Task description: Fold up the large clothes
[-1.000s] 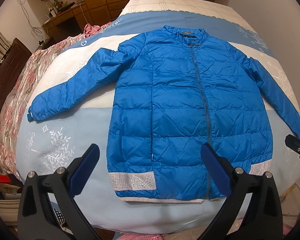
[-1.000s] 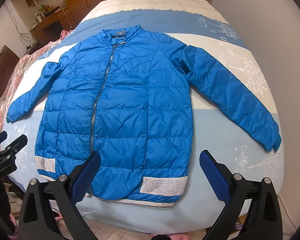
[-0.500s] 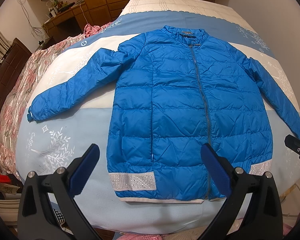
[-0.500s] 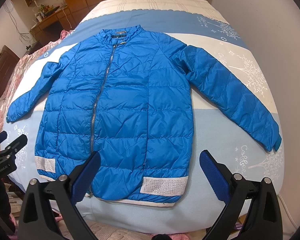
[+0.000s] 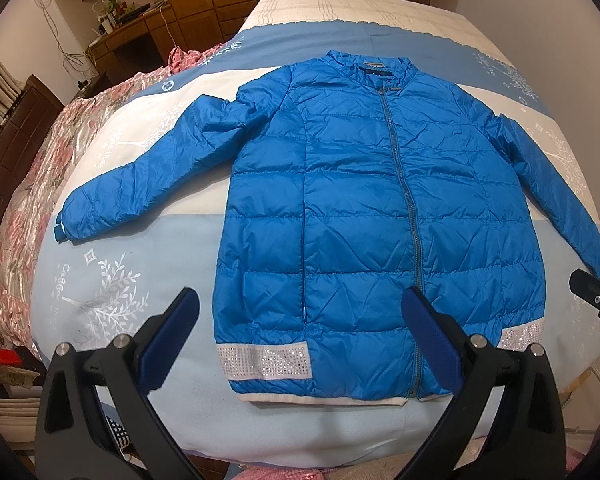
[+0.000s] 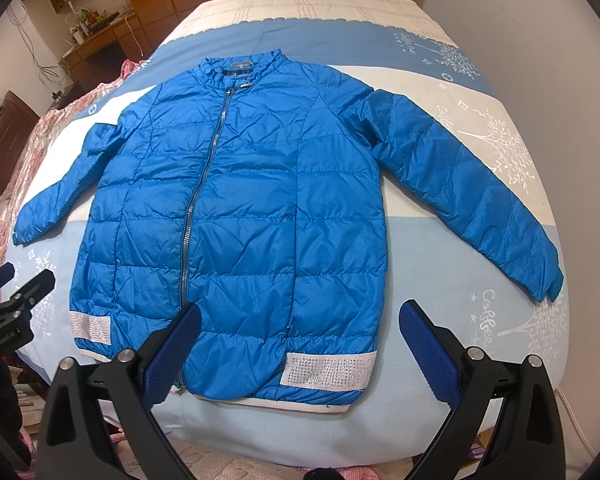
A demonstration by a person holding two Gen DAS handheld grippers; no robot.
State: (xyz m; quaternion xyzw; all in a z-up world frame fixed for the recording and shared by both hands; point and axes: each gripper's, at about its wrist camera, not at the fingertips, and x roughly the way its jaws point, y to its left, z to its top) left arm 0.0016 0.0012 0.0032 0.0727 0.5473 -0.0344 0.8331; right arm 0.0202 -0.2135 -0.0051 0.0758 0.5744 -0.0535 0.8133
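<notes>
A blue quilted puffer jacket (image 5: 360, 208) (image 6: 236, 216) lies flat and zipped on the bed, collar at the far end, both sleeves spread outward, white sparkly bands at the hem. My left gripper (image 5: 300, 312) hovers open above the hem's left half, holding nothing. My right gripper (image 6: 300, 328) hangs open over the hem's right half, also empty. Each gripper shows at the edge of the other's view: the right one (image 5: 596, 296), the left one (image 6: 16, 300).
The bed (image 5: 148, 280) has a blue and white printed cover, with a pink floral quilt (image 5: 32, 168) along its left side. A plain wall (image 6: 540, 40) runs along the right. A wooden desk and cabinets (image 5: 140, 28) stand beyond the bed's far left.
</notes>
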